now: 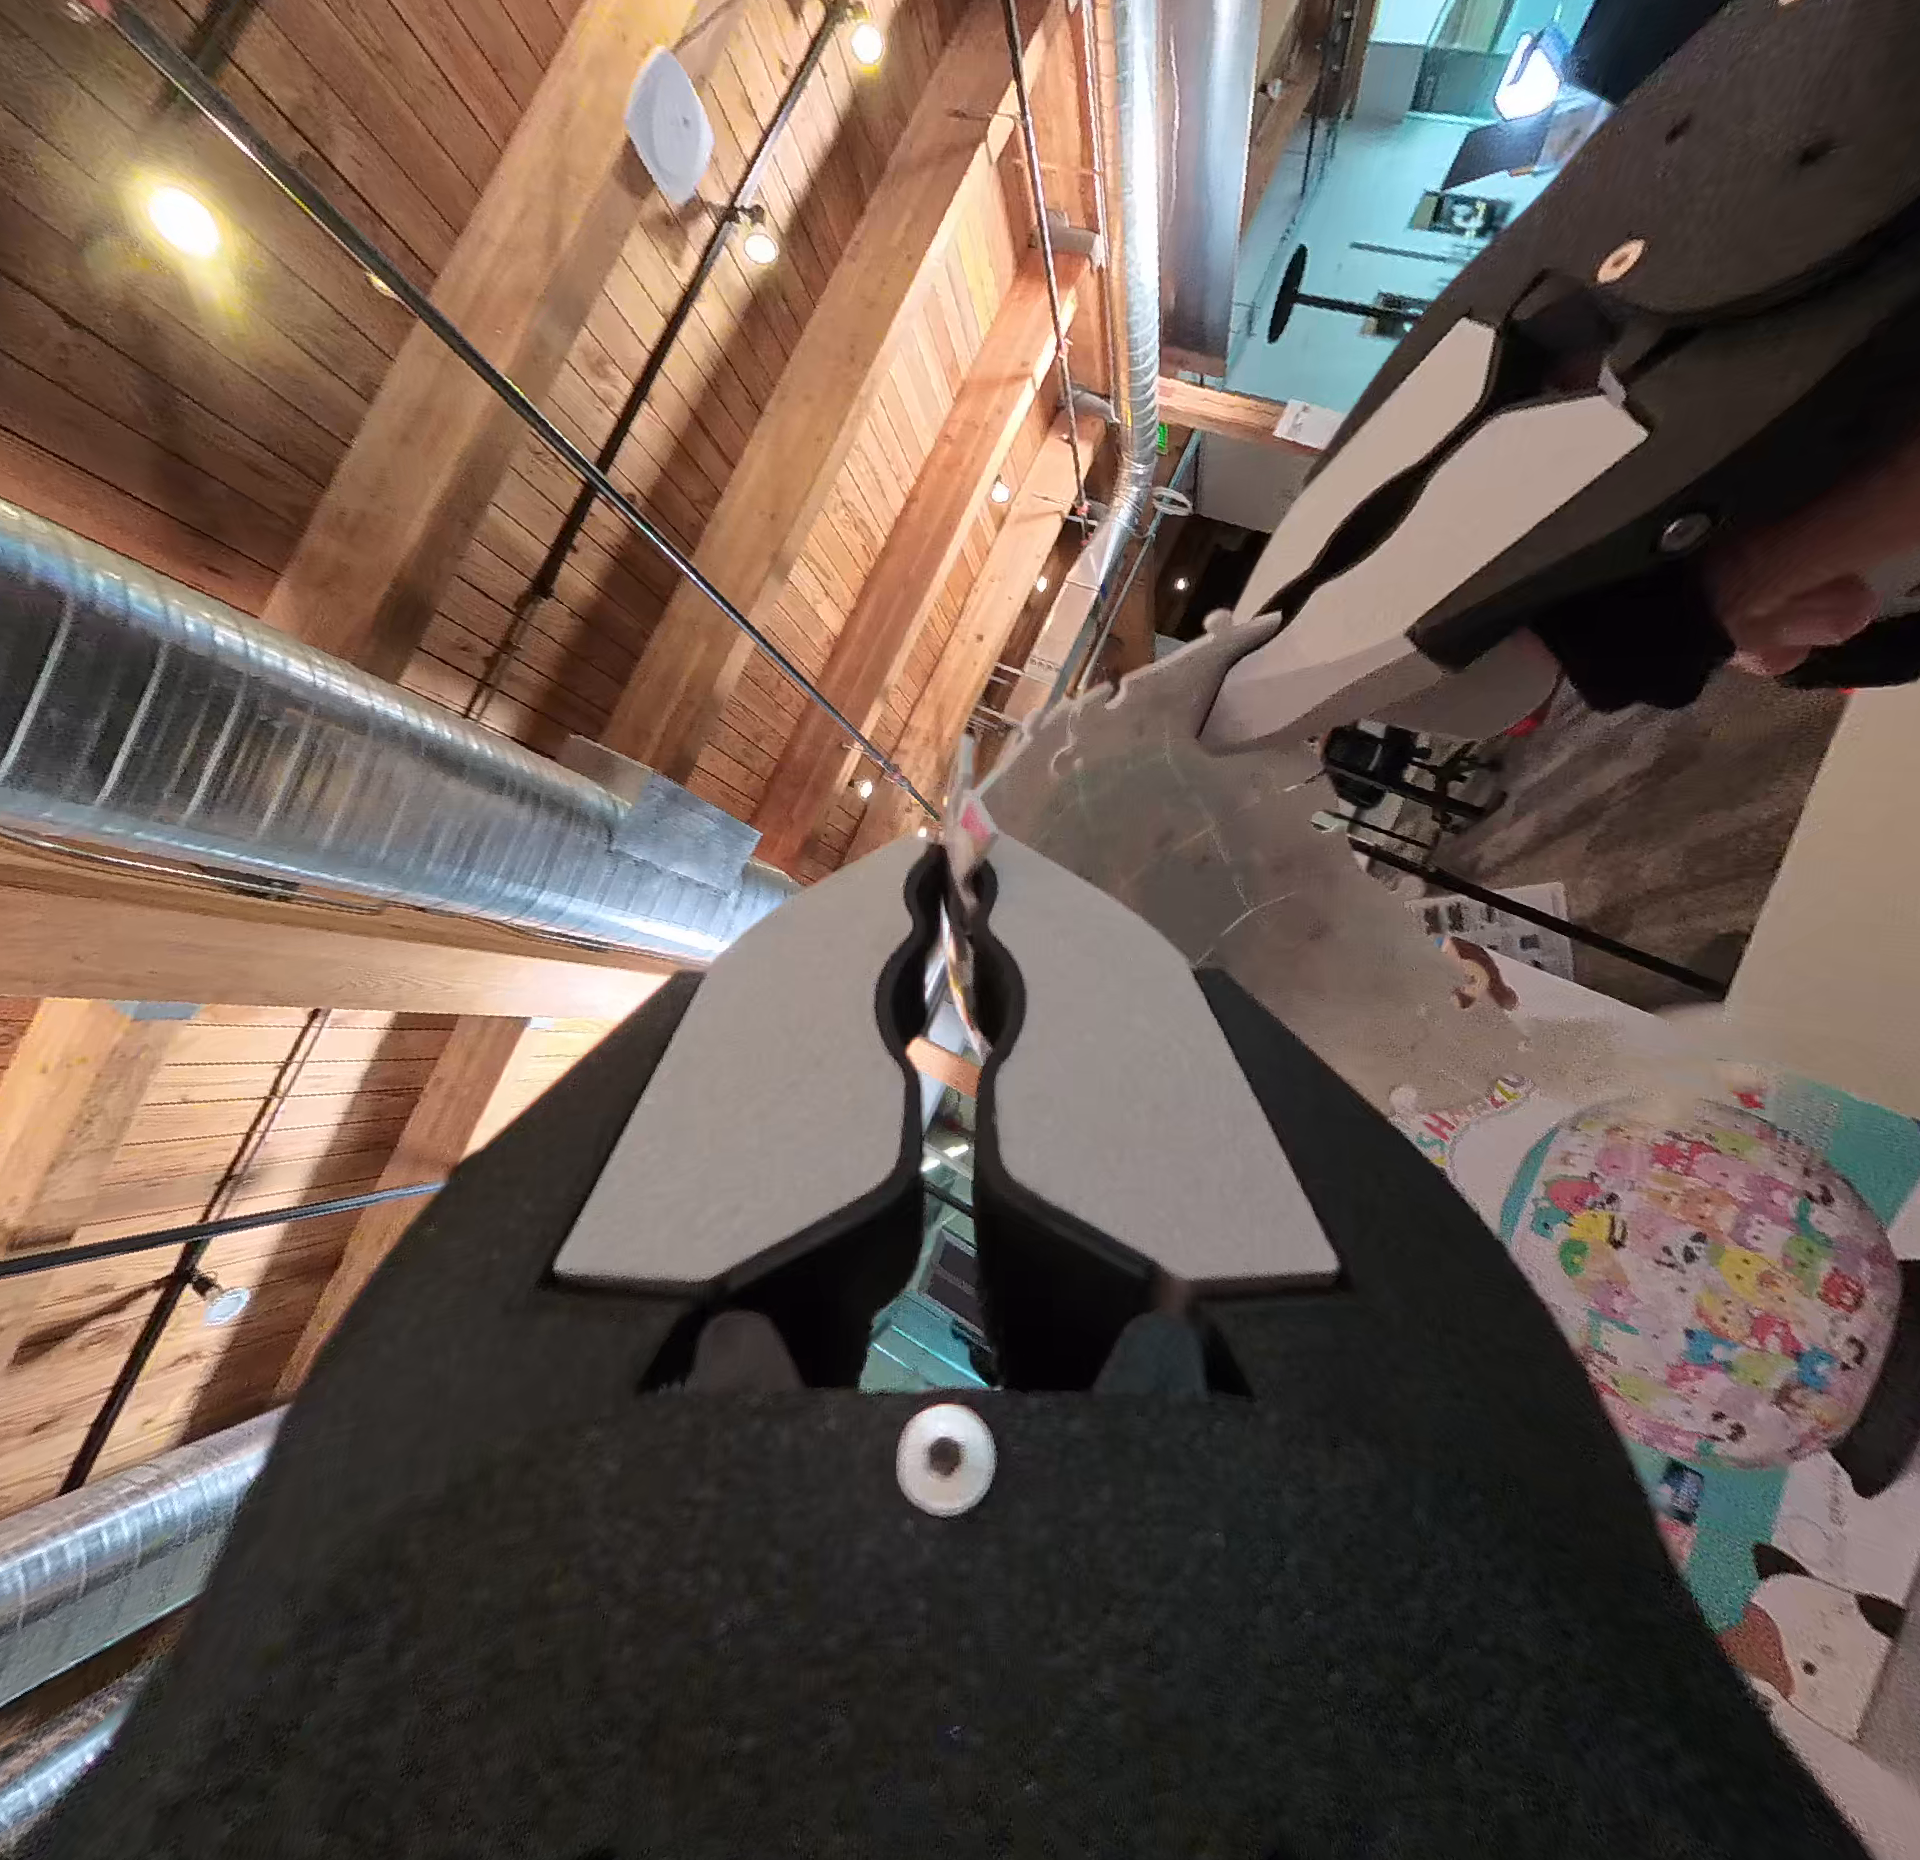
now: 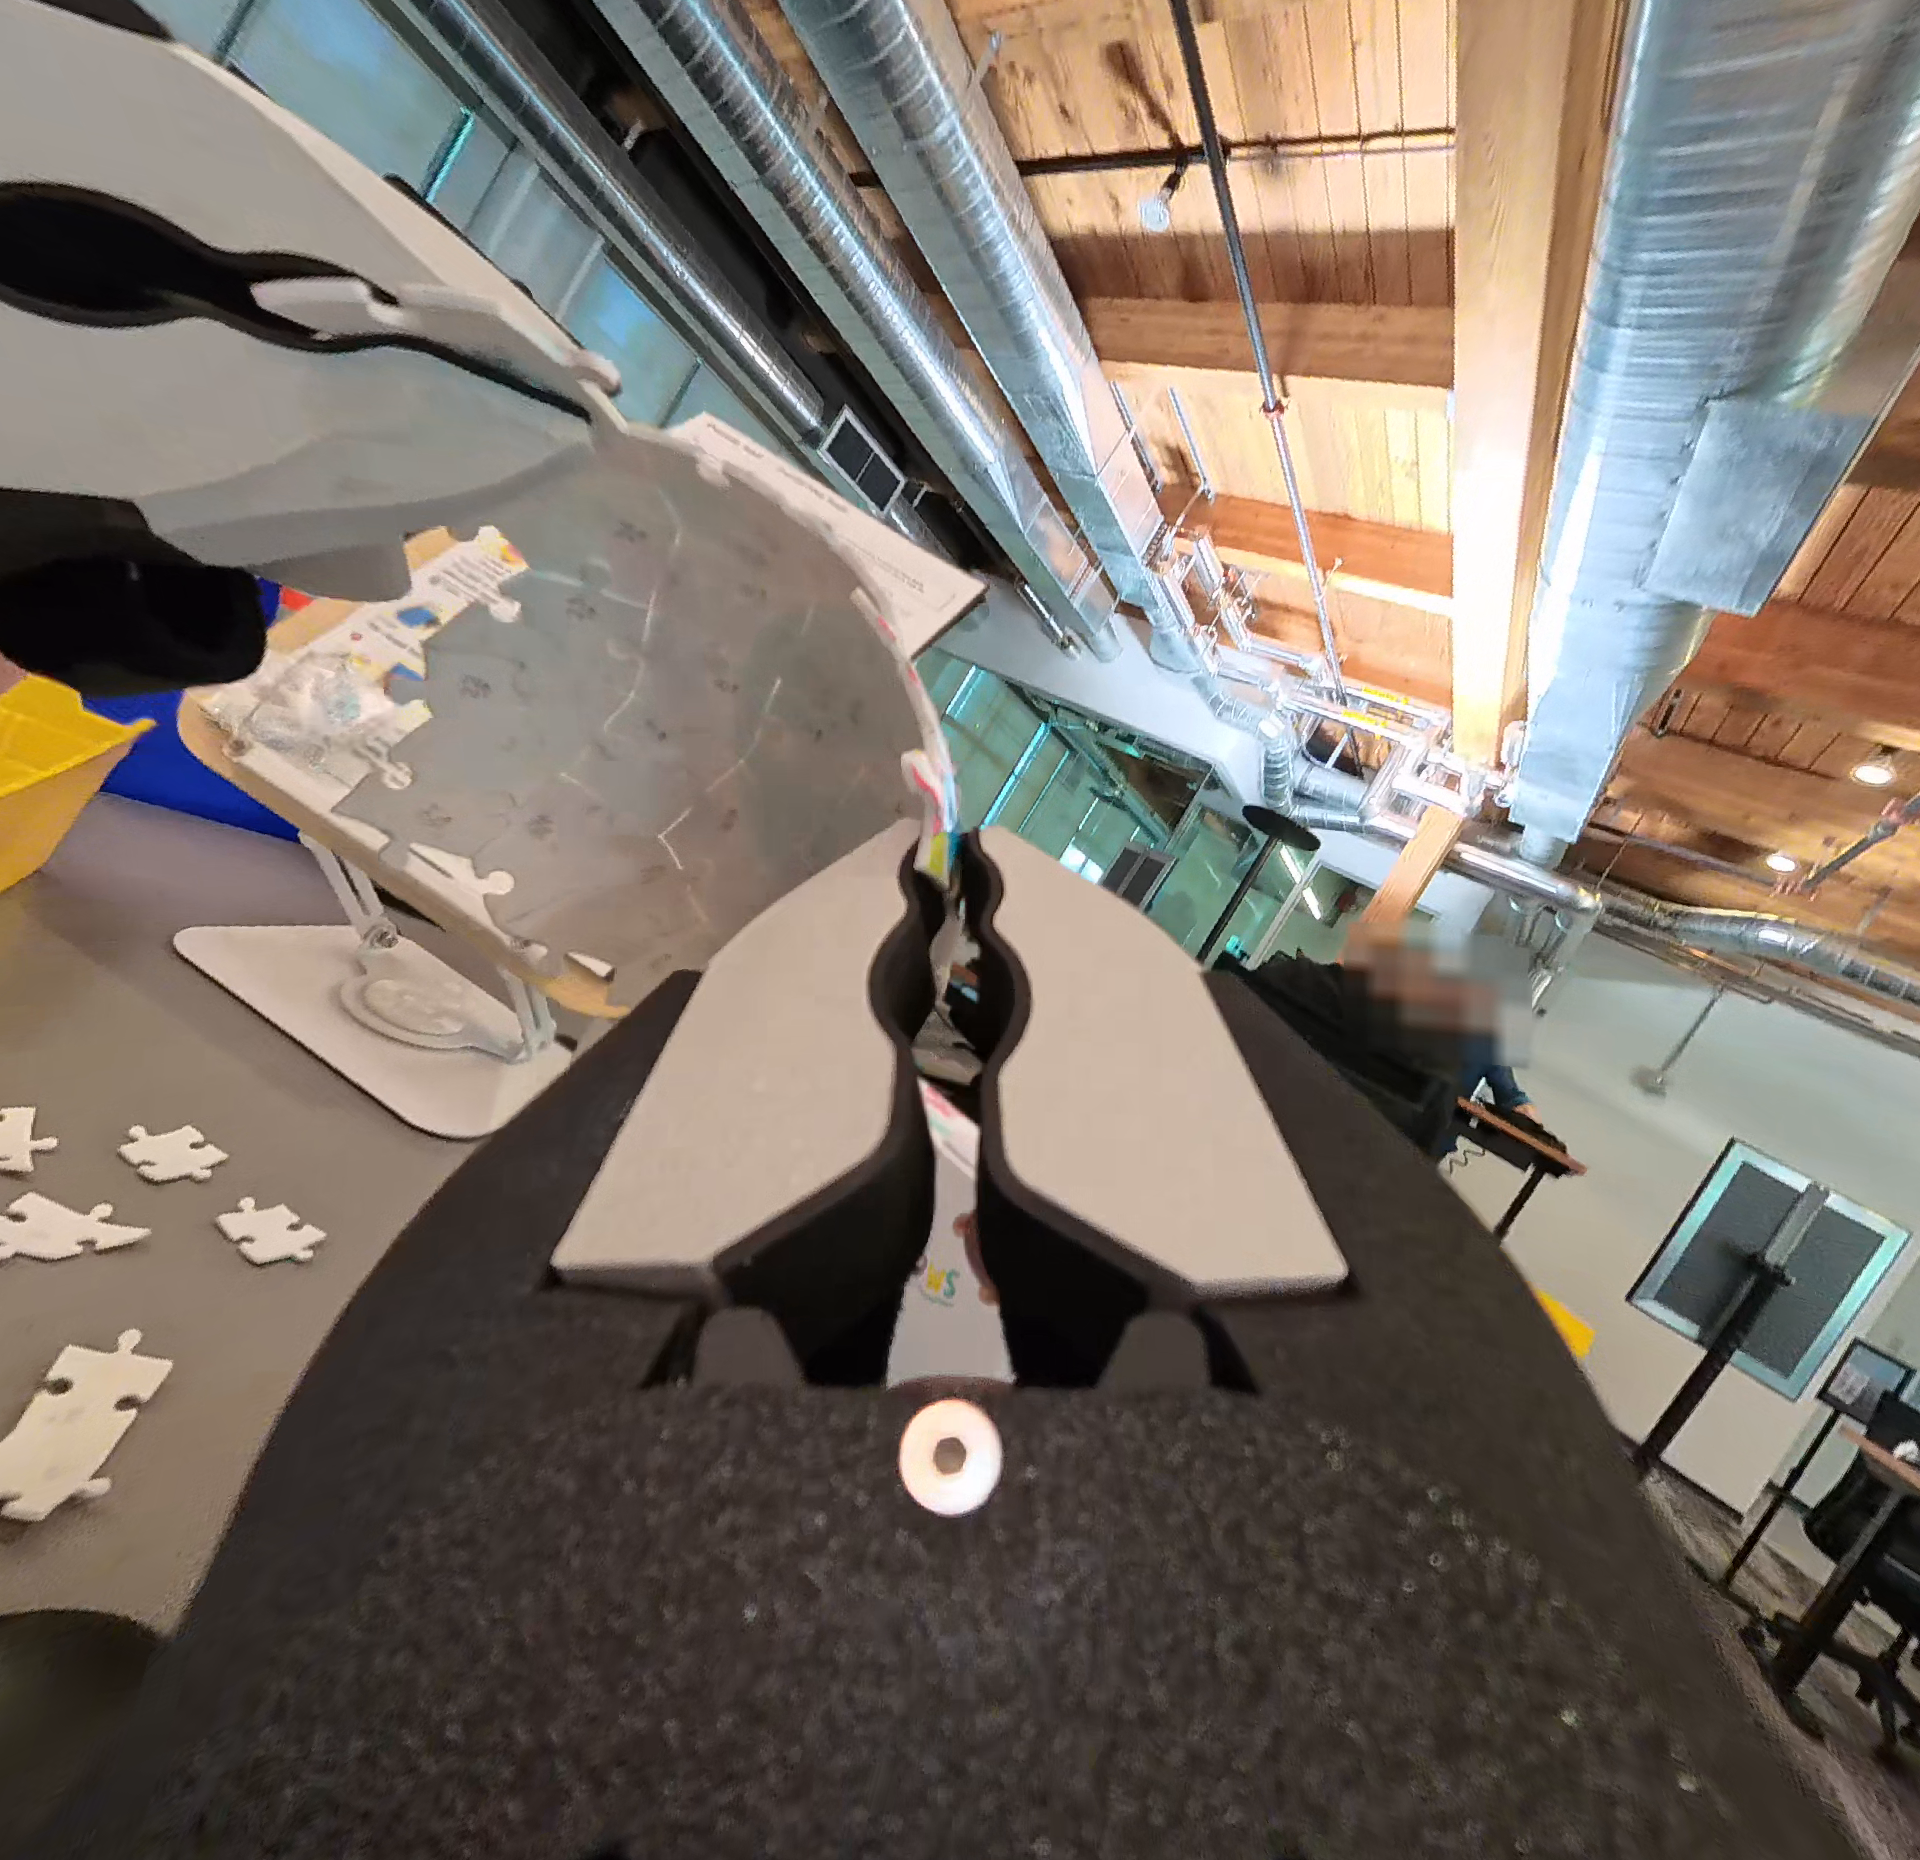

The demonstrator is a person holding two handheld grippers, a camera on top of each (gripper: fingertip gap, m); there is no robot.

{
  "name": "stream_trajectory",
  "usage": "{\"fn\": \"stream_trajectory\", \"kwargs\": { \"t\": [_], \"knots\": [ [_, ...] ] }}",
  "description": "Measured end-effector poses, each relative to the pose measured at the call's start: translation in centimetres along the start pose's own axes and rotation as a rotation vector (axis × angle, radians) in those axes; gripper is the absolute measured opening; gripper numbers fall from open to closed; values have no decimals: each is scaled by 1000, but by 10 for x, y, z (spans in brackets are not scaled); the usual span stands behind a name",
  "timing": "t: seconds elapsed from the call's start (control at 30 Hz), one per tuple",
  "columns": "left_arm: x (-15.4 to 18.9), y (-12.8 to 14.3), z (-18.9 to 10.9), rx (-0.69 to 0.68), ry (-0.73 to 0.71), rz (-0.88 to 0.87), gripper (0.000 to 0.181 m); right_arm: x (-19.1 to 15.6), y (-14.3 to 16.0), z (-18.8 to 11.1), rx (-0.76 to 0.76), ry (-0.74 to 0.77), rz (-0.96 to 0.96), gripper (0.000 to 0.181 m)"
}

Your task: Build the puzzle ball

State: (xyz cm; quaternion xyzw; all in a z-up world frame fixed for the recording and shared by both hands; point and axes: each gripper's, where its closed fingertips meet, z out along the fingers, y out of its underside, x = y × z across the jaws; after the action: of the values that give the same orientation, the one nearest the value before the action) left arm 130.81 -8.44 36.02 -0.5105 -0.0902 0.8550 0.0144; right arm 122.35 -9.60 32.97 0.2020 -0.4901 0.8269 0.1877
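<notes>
Pinching opposite rim edges, left gripper (image 1: 951, 880) and right gripper (image 2: 948, 865) hold the curved puzzle shell (image 2: 665, 730); loose pieces (image 2: 171, 1154) lie at 9 o'clock.

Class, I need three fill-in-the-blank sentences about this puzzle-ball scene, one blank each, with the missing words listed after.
1. Both grippers are shut on the rim of the same curved ____ shell.
2. The shell's inner face, seen in the right wrist view, is plain ____.
3. Loose white puzzle pieces lie on the grey ____.
4. The bin at the left edge of the right wrist view is ____.

Missing words: puzzle; grey; table; yellow
</notes>
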Motion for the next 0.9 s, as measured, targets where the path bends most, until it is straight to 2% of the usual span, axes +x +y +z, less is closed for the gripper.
{"fn": "stream_trajectory", "kwargs": {
  "t": [0.17,0.33,0.53,0.73,0.9],
  "knots": [
    [-5,5,2,-18,9,-21,2,0,-10,7,14,-22,-17,3],
    [19,32,12,-114,130,-124,2,-4,15,9,-118,-29,19,3],
    [86,79,11,-303,414,-389,2,-18,84,-4,-447,-111,220,3],
    [164,112,-30,-577,733,-736,3,-72,146,-43,-894,-265,463,3],
    [213,122,-63,-705,916,-967,2,-114,175,-80,-1180,-386,648,2]
  ]
}}
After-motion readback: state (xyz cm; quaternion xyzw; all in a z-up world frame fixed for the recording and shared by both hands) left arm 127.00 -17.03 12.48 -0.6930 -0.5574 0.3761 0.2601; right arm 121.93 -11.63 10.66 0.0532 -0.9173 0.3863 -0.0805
